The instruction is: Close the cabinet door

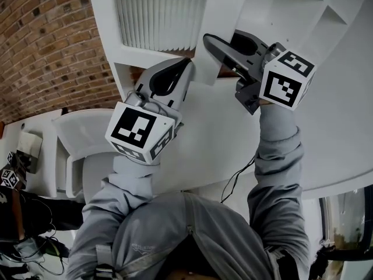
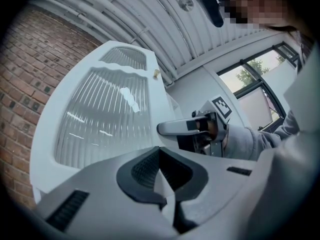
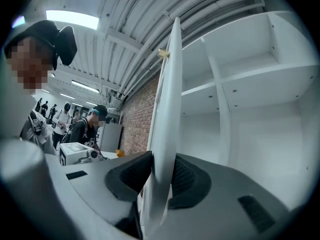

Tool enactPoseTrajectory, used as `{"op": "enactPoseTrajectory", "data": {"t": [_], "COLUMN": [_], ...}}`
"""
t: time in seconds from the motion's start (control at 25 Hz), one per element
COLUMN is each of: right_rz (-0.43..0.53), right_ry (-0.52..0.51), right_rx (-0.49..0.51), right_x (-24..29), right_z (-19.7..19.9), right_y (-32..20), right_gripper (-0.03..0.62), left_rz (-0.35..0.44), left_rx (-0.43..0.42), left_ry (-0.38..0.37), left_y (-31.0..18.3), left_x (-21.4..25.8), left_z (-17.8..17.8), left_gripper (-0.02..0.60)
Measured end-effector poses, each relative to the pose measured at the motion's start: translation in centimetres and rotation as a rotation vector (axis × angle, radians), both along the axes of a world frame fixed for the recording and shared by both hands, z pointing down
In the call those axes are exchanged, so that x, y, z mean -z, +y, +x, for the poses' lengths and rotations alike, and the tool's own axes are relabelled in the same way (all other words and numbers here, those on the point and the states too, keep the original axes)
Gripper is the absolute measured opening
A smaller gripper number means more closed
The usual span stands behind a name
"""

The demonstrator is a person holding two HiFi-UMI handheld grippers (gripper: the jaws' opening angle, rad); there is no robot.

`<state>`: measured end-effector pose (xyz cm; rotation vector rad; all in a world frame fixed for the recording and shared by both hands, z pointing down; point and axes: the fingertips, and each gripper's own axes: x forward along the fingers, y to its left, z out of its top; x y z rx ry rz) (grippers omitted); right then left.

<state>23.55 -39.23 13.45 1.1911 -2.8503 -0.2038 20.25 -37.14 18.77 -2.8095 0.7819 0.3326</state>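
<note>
Head view from above, both gripper views close, share the door (image 1: pixel 160 16).

You hold both grey-sleeved arms up in front of you, your left hand-held gripper (image 1: pixel 186 64) and right hand-held gripper (image 1: pixel 210 41) angled toward each other, tips close together, each with its jaws pinching the thin edge of the cabinet door (image 1: pixel 157 10).

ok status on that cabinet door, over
Right gripper clamped on edge of cabinet door. Left gripper on same edge. Door open, shelves exposed. Nothing seen in its way.
</note>
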Motion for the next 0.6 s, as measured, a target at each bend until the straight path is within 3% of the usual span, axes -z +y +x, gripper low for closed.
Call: {"op": "enactPoseTrajectory", "data": {"t": [0.6], "right_rz": [-0.003], "right_ry": [-0.003], "right_rx": [0.109], "right_x": [0.4], "right_z": [1.1], "right_y": [-2.7], "right_gripper": [0.11], "left_rz": [-0.036], "left_rx": [0.083], "left_ry": [-0.031], "left_y": [-4.2], "left_x": [-1.5], "left_z": [2.0], "left_gripper": [0.003]}}
